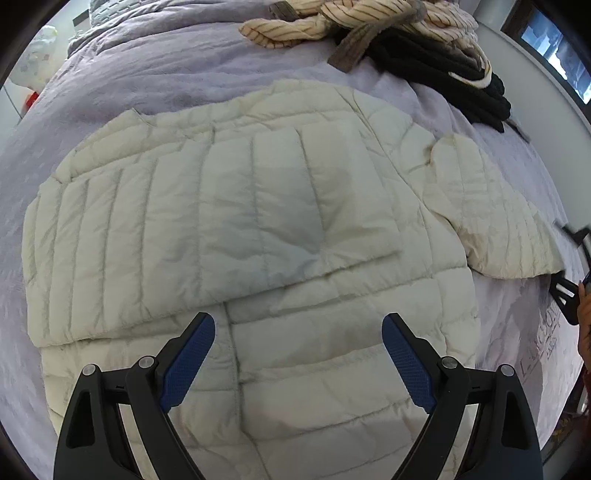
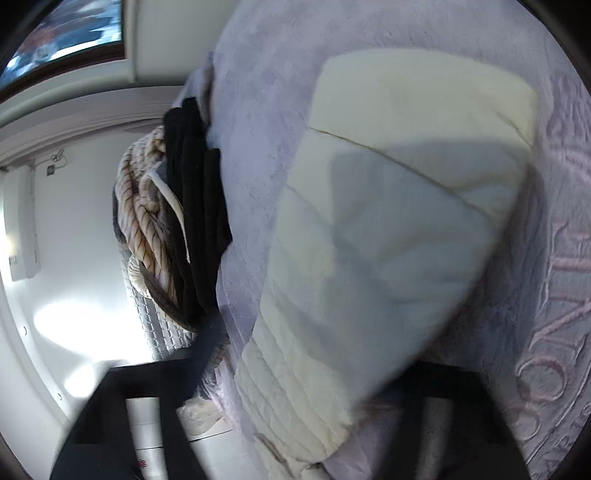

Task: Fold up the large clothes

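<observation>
A cream quilted jacket [image 1: 236,221] lies spread flat on the lilac bedspread [image 1: 147,74], with one sleeve [image 1: 495,221] stretched out to the right. My left gripper [image 1: 298,332] hovers over the jacket's near part, blue pads [image 1: 188,362] wide apart and nothing between them. In the blurred, rolled right wrist view the sleeve [image 2: 369,240] runs straight between the dark fingers of my right gripper [image 2: 306,369]. It fills the gap and hides the pads, which appear closed against its cuff end. The right gripper [image 1: 569,295] also shows at the sleeve's tip.
A heap of other clothes sits at the far side of the bed: a striped cream garment [image 1: 351,22] and black ones [image 1: 443,74]. A white wall [image 2: 74,221] and a window [image 2: 66,33] lie beyond the bed. A hand [image 1: 583,332] shows at the right edge.
</observation>
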